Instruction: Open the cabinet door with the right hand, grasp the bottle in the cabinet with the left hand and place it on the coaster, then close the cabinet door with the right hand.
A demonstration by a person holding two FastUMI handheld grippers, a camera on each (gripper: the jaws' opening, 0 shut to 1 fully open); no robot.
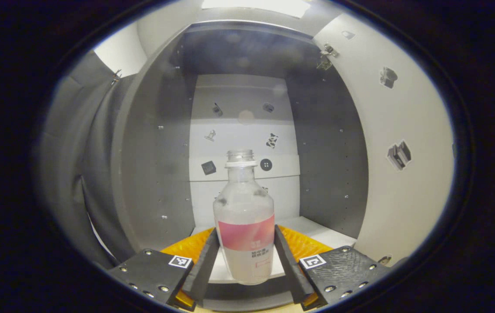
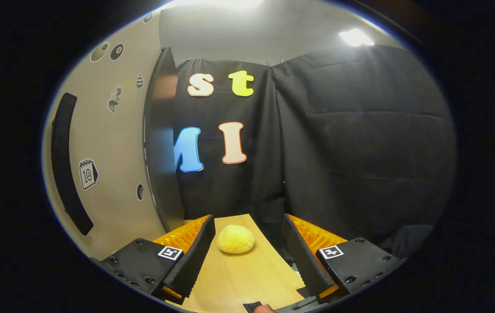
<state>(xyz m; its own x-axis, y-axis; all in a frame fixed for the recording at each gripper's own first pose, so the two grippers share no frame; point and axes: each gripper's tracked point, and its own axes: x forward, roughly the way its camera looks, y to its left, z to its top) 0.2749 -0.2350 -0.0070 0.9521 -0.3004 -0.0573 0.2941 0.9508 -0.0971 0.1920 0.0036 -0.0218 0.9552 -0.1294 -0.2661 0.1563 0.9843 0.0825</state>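
Observation:
A clear plastic bottle [image 1: 243, 208] with a pink label and no cap stands upright at the front of the cabinet's white shelf [image 1: 317, 228]. My left gripper [image 1: 246, 229] reaches into the cabinet, and both its fingers press on the bottle's sides at the label. The cabinet door [image 1: 404, 130] is swung open on the right in the left gripper view. In the right gripper view the same door [image 2: 112, 174] shows its outer face with a long black handle [image 2: 67, 165]. My right gripper [image 2: 247, 217] is open over the wooden table [image 2: 247, 278], holding nothing.
The cabinet has dark grey side walls [image 1: 330, 165] and a white back with small stickers. A round yellow bun-like object [image 2: 235, 238] lies on the table ahead of the right gripper. Black cloth [image 2: 352, 152] hangs behind the table. A fingertip [image 2: 262, 308] shows at the bottom edge.

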